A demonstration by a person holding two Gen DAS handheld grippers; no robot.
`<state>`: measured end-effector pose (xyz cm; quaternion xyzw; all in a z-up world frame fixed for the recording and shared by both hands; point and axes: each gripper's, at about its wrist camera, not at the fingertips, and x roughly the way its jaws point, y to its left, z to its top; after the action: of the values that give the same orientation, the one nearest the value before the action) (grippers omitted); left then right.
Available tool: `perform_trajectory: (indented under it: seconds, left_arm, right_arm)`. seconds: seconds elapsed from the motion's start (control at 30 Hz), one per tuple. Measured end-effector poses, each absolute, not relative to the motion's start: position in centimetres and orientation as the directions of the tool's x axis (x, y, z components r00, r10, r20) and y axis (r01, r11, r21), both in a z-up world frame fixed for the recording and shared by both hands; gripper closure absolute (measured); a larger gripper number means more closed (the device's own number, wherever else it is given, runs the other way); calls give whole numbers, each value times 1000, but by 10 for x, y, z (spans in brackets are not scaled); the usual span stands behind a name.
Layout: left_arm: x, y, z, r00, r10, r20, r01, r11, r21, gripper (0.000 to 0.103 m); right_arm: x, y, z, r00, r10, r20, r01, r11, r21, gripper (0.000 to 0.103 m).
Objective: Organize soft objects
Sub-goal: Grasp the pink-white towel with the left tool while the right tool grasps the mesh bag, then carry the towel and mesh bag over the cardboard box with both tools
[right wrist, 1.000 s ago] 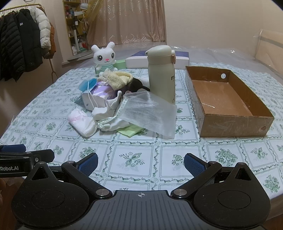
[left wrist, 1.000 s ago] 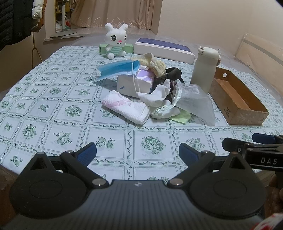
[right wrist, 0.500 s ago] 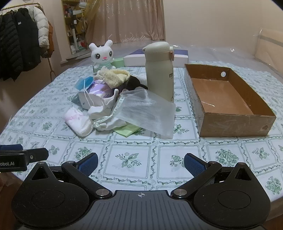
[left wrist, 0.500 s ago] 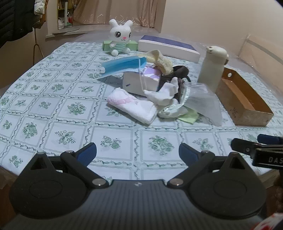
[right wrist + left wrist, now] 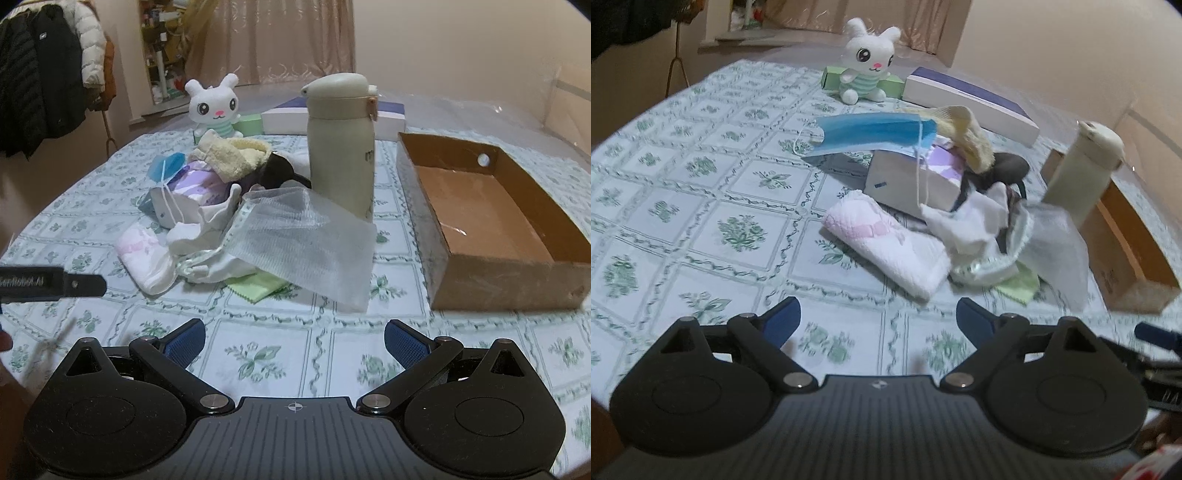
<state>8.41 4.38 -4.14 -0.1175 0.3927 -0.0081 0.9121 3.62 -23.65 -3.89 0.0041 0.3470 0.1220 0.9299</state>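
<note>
A heap of soft things lies mid-table: a folded white and pink towel, a blue face mask draped over a tissue pack, a yellow sock, white cloths, a clear mesh bag and a green cloth. A plush rabbit sits behind. My left gripper hovers just short of the towel, jaws closing with nothing between them. My right gripper stands open and empty before the mesh bag.
A cream flask stands upright behind the heap. An open cardboard box lies to its right. A white and purple flat box and a green box sit at the back. Coats hang at left.
Both grippers have moved forward and down toward the heap, which now looks larger. The left gripper rolled slightly and its jaws have narrowed a little.
</note>
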Motion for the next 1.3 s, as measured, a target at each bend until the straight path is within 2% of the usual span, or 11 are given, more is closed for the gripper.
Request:
perform_trajectory:
  seconds: [0.37,0.53,0.6,0.67,0.7,0.77,0.83,1.0,1.23,1.27,1.3]
  left_arm:
    - [134,53,-67,654,-174,-736,-140,929,-343,31]
    - [148,55,-74,649,-185,-738,-157,916,-368,34]
    - [153,55,-74,652,-185,-736,-161,914,-373,43]
    - [158,54,-74,650,-180,-739,-159,918,-364,62]
    - [161,53,-74,647,-177,-742,-157,921,-357,67]
    - [164,53,-74,643,-171,-747,-155,926,-345,77]
    - [164,53,-73,646,-168,-745,-140,933,-332,80]
    - [156,56,-67,659,-156,-736,-112,947,-301,87]
    - [136,62,-53,669,-135,-731,-85,963,-256,91]
    - [132,62,-52,670,-132,-730,-80,965,-248,91]
    - [129,62,-50,671,-129,-730,-77,967,-241,91]
  right_arm:
    - [77,-214,-49,746,245,-619,-361,930,-67,1]
    - [91,-209,-53,762,236,-604,-399,905,-149,1]
    - [95,-209,-55,763,233,-603,-406,898,-167,1]
    - [99,-208,-56,765,228,-603,-416,889,-191,1]
    - [100,-208,-57,767,224,-601,-420,884,-206,1]
    - [104,-206,-58,772,218,-596,-428,873,-234,1]
    - [108,-204,-60,778,216,-590,-437,861,-260,1]
    - [122,-198,-66,767,219,-603,-469,833,-294,22]
    - [121,-197,-61,771,211,-601,-451,846,-282,79]
    - [118,-198,-59,771,209,-601,-444,853,-273,86]
    - [116,-200,-57,772,207,-601,-436,861,-263,87]
